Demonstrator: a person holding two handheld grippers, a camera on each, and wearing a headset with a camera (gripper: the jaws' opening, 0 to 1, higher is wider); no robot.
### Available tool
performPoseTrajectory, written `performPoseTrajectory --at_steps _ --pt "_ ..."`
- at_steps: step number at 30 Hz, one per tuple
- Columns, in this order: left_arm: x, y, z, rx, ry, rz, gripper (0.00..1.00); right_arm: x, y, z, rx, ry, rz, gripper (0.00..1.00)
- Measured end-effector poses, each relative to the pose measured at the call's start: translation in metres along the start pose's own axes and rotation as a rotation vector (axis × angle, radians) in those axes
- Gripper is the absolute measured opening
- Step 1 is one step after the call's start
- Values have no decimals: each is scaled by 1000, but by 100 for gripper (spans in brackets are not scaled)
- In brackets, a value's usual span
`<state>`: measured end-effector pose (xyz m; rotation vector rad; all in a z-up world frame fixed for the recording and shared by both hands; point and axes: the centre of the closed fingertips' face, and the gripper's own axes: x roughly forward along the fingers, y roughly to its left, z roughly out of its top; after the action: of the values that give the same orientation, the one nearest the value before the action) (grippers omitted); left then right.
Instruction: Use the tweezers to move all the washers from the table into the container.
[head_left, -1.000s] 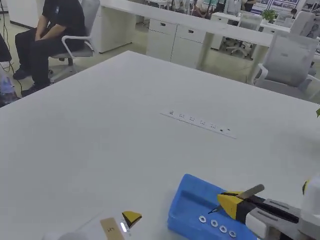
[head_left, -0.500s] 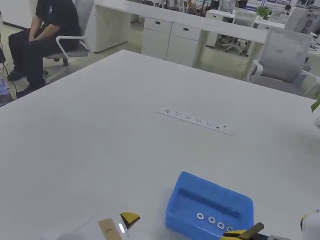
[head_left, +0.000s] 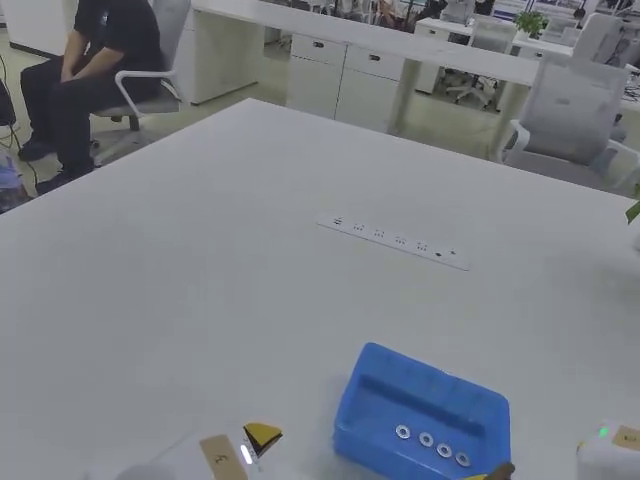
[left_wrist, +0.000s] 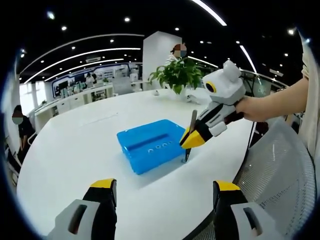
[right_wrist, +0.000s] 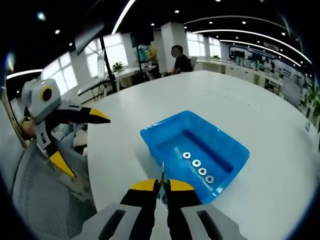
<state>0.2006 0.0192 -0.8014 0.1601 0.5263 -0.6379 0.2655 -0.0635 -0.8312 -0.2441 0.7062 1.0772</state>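
Note:
A blue container (head_left: 352, 422) sits near the table's front edge, with several silver washers (head_left: 432, 444) in a row on its floor. My right gripper (right_wrist: 162, 186) is shut on thin tweezers (right_wrist: 162, 172), whose tips hang just short of the container's near wall (right_wrist: 155, 140). The washers (right_wrist: 197, 163) lie beyond the tips. In the left gripper view the right gripper (left_wrist: 192, 141) holds the tweezers (left_wrist: 190, 134) beside the container (left_wrist: 150, 162). My left gripper (left_wrist: 162, 192) is open and holds nothing. Its yellow fingertip (head_left: 263, 436) shows left of the container.
A power socket strip (head_left: 395, 241) is set into the white table (head_left: 200, 260) farther back. A person sits on a chair (head_left: 90, 60) beyond the far left corner. Desks and chairs stand behind, and a potted plant (left_wrist: 177, 75) is on the table.
The right gripper with the tweezers has drawn back from over the container toward the near edge, nearly out of the head view. The washers in the container have not moved.

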Motion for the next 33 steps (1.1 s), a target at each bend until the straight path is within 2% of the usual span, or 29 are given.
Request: performPoseTrajectory --at_steps 6,16,21,24,28,33 --pt "0 0 0 -1 1 -2 80 1 1 -2 -33 16 -6 4" --pt "-1 1 0 1 3 1 80 4 2 -3 -40 20 -7 4" --pt "0 0 -1 4 6 -2 80 4 6 -3 -120 41 0 4" --pt "0 0 0 0 3 -1 80 5 5 -3 -156 49 -17 4" --pt "0 0 -1 -1 4 -1 80 6 6 -2 -158 46 -6 4" --pt "0 0 -1 0 6 -1 80 5 3 -2 -173 46 -25 4"
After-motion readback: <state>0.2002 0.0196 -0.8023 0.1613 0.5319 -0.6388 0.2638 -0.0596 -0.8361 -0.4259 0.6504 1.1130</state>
